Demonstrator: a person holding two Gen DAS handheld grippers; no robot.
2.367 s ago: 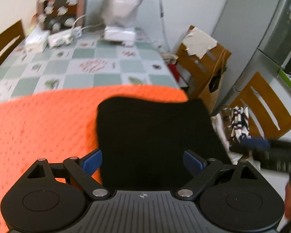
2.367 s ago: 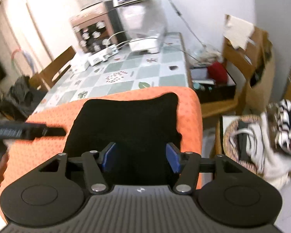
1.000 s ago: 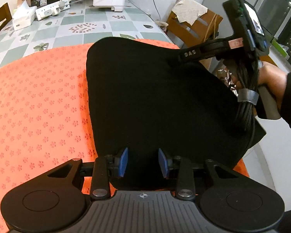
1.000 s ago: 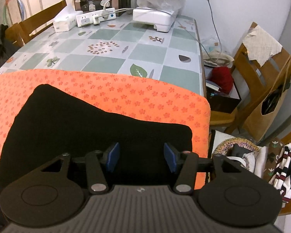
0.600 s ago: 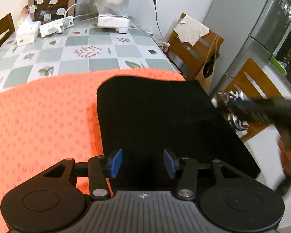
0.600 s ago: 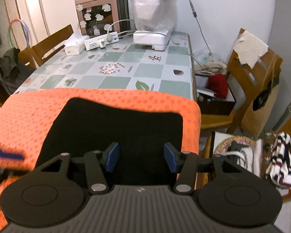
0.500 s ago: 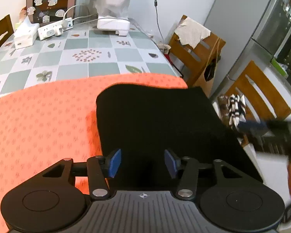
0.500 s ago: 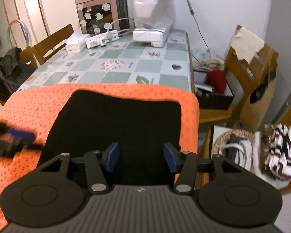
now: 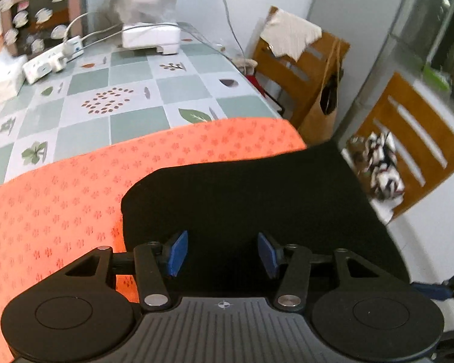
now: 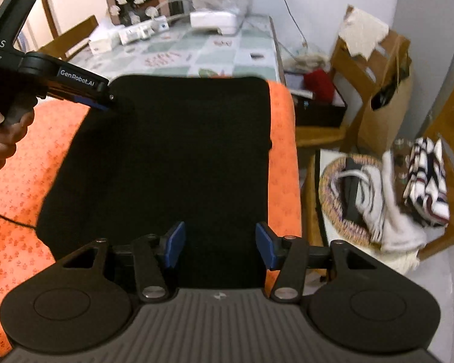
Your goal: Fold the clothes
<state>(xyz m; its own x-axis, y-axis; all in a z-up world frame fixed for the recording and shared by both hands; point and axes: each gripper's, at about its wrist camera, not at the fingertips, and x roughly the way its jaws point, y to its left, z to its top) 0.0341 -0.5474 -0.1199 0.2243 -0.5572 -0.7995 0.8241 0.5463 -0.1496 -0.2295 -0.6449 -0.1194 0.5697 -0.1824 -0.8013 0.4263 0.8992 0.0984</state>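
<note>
A black garment [image 10: 166,157] lies folded flat on the orange patterned mat [image 10: 283,157], near the mat's right end. My right gripper [image 10: 220,246] hovers over the garment's near edge, open, nothing between its blue pads [image 10: 174,243]. A hand holds my left gripper [image 10: 101,103] with its tip at the garment's far left corner. In the left wrist view that gripper [image 9: 222,252] is open just above the black cloth [image 9: 242,199], and the right gripper's tip [image 9: 432,290] shows at the lower right.
Beyond the mat [image 9: 75,205], the checked table [image 9: 130,96] carries a power strip [image 9: 45,63], a white device [image 9: 149,37] and a tissue box. Right of the table are wooden chairs [image 10: 369,69], a paper bag, a clothes basket [image 10: 348,193] and striped clothing [image 10: 426,178].
The left jaws have opened wider than a second ago. The left gripper now sits at the garment's far left corner, and the right gripper has come closer over the near edge.
</note>
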